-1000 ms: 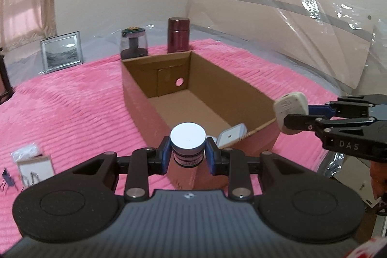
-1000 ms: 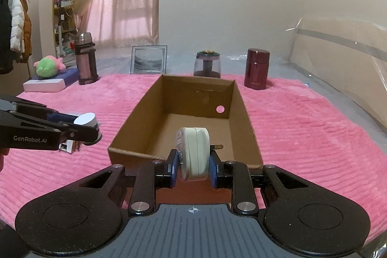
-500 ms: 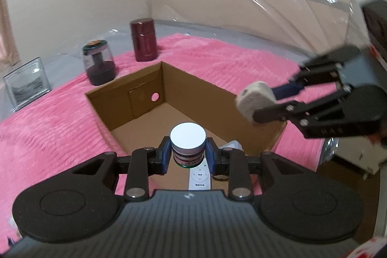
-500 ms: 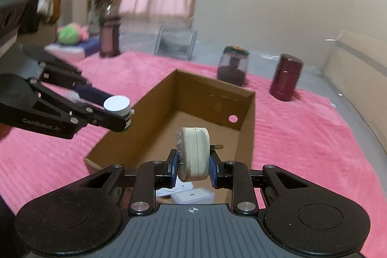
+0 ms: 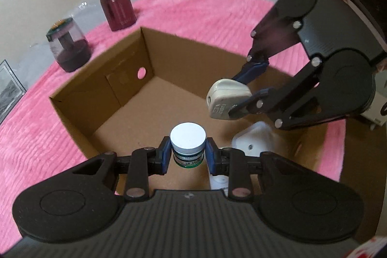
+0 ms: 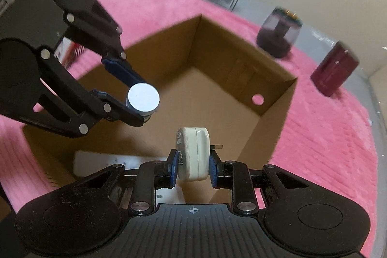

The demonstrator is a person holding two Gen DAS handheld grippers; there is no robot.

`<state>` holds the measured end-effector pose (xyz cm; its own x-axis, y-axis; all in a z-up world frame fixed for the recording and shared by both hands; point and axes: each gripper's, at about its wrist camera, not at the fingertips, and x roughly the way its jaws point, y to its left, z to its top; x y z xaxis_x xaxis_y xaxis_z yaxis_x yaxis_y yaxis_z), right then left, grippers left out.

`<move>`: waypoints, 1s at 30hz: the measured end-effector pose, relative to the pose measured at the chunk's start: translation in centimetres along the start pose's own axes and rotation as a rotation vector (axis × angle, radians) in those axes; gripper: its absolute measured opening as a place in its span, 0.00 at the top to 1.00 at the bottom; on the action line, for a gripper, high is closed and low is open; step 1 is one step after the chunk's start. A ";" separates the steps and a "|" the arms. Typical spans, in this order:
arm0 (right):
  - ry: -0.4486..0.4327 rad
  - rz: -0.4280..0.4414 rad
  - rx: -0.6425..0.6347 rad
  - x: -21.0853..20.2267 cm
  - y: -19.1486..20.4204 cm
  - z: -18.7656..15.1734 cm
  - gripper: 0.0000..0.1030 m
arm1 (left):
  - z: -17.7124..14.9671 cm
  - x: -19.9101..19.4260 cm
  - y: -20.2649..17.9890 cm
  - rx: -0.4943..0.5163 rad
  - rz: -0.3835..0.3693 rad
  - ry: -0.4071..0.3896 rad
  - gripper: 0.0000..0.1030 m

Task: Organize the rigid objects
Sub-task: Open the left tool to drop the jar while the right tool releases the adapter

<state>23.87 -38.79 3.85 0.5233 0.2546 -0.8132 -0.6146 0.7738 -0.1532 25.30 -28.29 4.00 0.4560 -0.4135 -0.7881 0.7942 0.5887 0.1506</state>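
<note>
You are holding the lip salve jar (image 5: 188, 145) in the left gripper (image 5: 186, 154) and the white plug (image 6: 193, 154) in the right gripper (image 6: 193, 167); both are hanging directly above the open cardboard box (image 5: 101, 79).

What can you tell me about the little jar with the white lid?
The small round jar with a flat white screw lid has a ribbed lid edge and a green band reading LIP SALVE on its body. It looks like plastic. It stands upright, pinched on both sides by the blue pads of the left tool, which is shut on it. It hangs above the floor of the open brown cardboard box, touching nothing else.
</note>
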 end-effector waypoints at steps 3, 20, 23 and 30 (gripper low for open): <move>0.057 0.013 -0.032 2.3 -0.2 -0.1 0.78 | 0.0 1.7 0.2 0.014 -0.003 0.047 0.76; 0.172 0.014 -0.085 7.2 -0.8 -0.3 0.78 | -1.1 5.8 -0.4 0.091 -0.004 0.168 0.75; 0.178 0.014 -0.082 7.5 -0.8 -0.2 0.78 | -1.0 5.7 -0.5 0.098 0.002 0.169 0.74; 0.144 -0.008 -0.076 6.5 -0.7 0.0 0.78 | -0.7 4.3 -0.1 0.069 0.011 0.127 0.73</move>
<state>27.71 -37.73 -1.35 0.4411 0.1587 -0.8833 -0.6565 0.7281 -0.1971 26.89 -29.64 0.14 0.4139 -0.3137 -0.8546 0.8170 0.5421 0.1966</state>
